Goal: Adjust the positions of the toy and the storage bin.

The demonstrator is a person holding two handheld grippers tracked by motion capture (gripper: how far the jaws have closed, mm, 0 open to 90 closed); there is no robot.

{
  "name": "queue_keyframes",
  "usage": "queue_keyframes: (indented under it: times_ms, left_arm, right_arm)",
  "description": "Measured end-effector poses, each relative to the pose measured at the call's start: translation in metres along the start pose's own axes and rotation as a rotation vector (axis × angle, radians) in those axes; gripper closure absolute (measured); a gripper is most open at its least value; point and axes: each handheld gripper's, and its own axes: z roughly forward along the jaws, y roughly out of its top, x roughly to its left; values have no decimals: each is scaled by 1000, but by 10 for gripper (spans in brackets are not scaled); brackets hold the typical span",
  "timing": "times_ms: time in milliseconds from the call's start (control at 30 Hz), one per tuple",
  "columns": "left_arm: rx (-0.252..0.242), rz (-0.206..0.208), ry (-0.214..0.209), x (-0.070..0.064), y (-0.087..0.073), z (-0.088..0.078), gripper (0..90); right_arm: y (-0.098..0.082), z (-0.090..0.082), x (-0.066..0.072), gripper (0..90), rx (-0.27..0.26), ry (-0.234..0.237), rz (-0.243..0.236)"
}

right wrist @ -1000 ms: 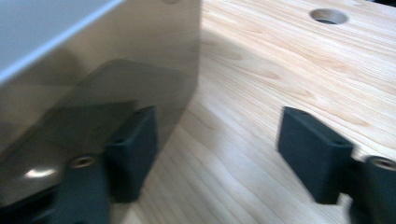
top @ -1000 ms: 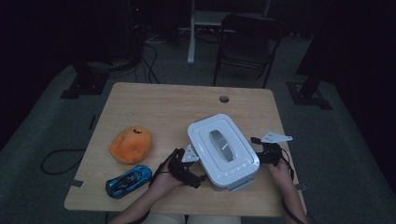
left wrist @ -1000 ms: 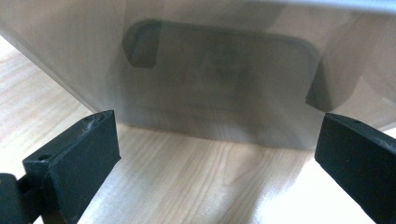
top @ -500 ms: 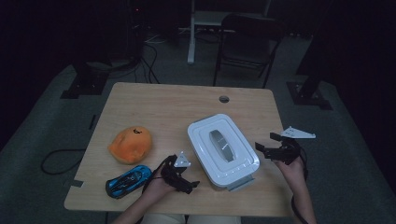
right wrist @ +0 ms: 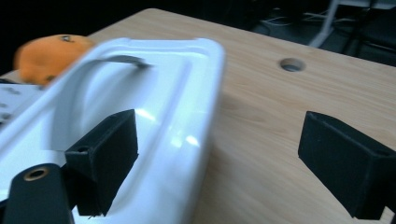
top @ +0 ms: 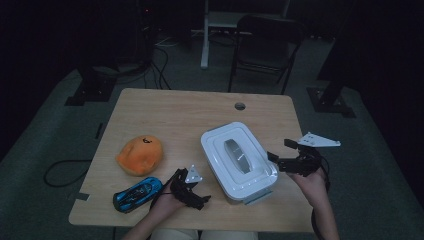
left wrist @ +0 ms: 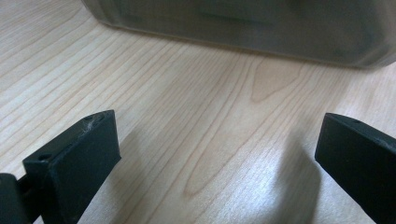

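Both jaws gape, empty: right hand-held gripper (top: 282,155), just opened, at the white lidded box (top: 239,159) mid-frame; left hand-held gripper (top: 196,192) below-left. Re-grip opposite rims squarely before lifting.

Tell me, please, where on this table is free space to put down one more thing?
The far half of the table, from the orange plush to the cable hole, is bare. The near edge is crowded: blue toy car, left gripper, white box, right gripper.
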Motion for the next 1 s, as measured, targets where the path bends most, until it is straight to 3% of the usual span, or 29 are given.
queue_keyframes:
  times_ms: [233, 400, 467, 600, 667, 733, 767, 833, 1000]
  left_arm:
    - [2, 0, 8, -1, 0, 0, 5]
    - [2, 1, 8, -1, -1, 0, 5]
    - [2, 1, 8, -1, -1, 0, 5]
    - [1, 0, 10, -1, -1, 0, 5]
    - [1, -2, 12, -1, -1, 0, 5]
    - [1, -3, 13, -1, -1, 0, 5]
    - [1, -4, 14, -1, -1, 0, 5]
    - [1, -5, 15, -2, -1, 0, 5]
    - [1, -8, 18, -2, -1, -1, 5]
  right_arm:
    - [9, 6, 46, 131, 8, 40, -42]
    - [10, 15, 64, 140, 36, 38, -72]
    - [10, 21, 69, 184, 44, 58, -68]
    - [4, 32, 81, 234, 77, 56, -82]
    - [1, 34, 89, 317, 89, 10, -114]
    - [1, 35, 91, 329, 90, 5, -118]
    - [1, 36, 96, 397, 98, 4, -113]
    - [1, 37, 100, 441, 105, -5, -112]
    - [1, 41, 105, 506, 117, -11, -110]
